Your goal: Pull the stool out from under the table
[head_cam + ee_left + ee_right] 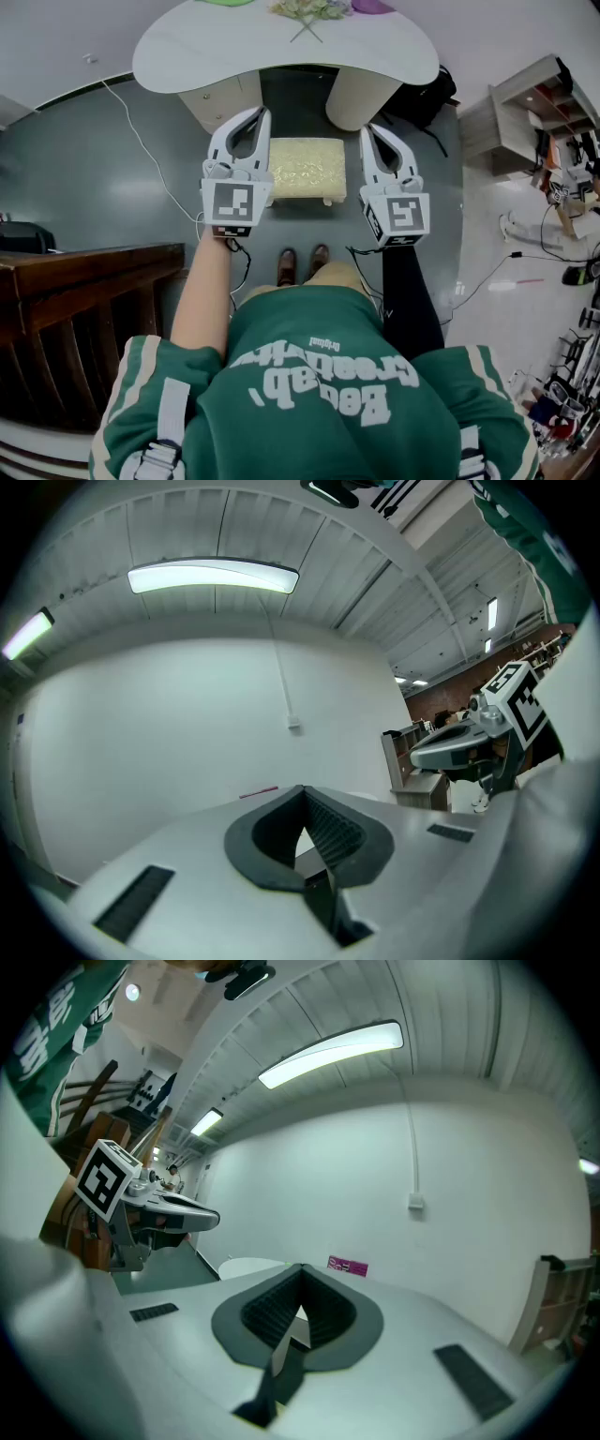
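On the grey floor in front of the white kidney-shaped table point(187, 47) stands the small rectangular stool with a pale yellow patterned cushion top point(307, 169). It sits just near of the table's two cream pedestal legs point(225, 98), with the person's brown shoes point(302, 265) a little behind it.

- **Stool position:** The whole cushion shows in the head view, with none of it covered by the table top. From so steep an angle I cannot tell whether its far edge lies beneath the overhang.
- **Left tongs point(257, 116):** Tips pressed together, nothing between them. Held up in the air over the stool's left side, with their own camera looking at the wall and ceiling light.
- **Right tongs point(369, 131):** Likewise closed tip to tip and empty, raised over the stool's right side. Neither pair touches the stool.

**Handling, judged:**
- The stool is low and compact, so probably light.
- The floor looks smooth, so it should slide more readily than tip.
- The cushion looks soft and would give under a pinch, making a poor hold on its own.
- The seat frame under the cushion is likely stiff.
- The best purchase is the near rim of the seat, or its two side edges taken one by each pair.
- A pale leg point(326, 201) peeps out at the near right corner, but it sits too low to reach comfortably.
- Either hold would need the tongs spread.
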A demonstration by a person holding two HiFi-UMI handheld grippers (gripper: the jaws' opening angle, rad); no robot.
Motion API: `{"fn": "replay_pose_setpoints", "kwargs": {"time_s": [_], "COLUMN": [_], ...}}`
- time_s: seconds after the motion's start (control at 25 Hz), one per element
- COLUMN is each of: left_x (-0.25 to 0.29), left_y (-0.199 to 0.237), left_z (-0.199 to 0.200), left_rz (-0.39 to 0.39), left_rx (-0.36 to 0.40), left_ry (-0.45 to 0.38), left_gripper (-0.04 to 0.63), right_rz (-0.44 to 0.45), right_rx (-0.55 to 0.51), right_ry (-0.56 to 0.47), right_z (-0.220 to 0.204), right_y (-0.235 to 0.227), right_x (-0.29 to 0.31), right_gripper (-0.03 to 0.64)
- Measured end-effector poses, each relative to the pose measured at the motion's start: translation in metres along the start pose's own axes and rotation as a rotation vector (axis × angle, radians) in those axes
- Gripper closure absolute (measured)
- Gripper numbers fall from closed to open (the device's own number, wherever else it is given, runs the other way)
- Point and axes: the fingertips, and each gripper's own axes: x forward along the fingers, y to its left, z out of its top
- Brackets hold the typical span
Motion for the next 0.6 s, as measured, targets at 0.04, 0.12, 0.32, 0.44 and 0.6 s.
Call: {"fn": "replay_pose_setpoints", "kwargs": {"time_s": [0.04, 0.12, 0.32, 0.44, 0.6], "left_x": [-0.0001, 0.0003, 0.0013, 0.0017, 0.0029], "left_y": [0.0006, 0.001, 0.0021, 0.0017, 0.0034], "left_z": [0.0001, 0.0002, -0.0032, -0.004, -0.0038], "left_rz": [0.001, 0.001, 0.003, 0.002, 0.006], "left_rx": [-0.001, -0.001, -0.001, 0.0, 0.0], "left_ry": [-0.001, -0.001, 0.003, 0.004, 0.005], "left_gripper": [0.581, 0.581, 0.581, 0.581, 0.581], "right_rz": [0.001, 0.002, 0.004, 0.005, 0.007], "right_rx": [-0.002, -0.005, -0.004, -0.003, -0.002], "right_ry": [0.0, 0.001, 0.007, 0.008, 0.006], "right_z": [0.0003, 0.0006, -0.0028, -0.0038, -0.0026], "right_y": [0.0007, 0.0014, 0.0028, 0.0027, 0.0017], "right_x": [0.0005, 0.0014, 0.0034, 0.0034, 0.0048], "right_gripper": [0.611, 0.611, 0.611, 0.611, 0.611]}}
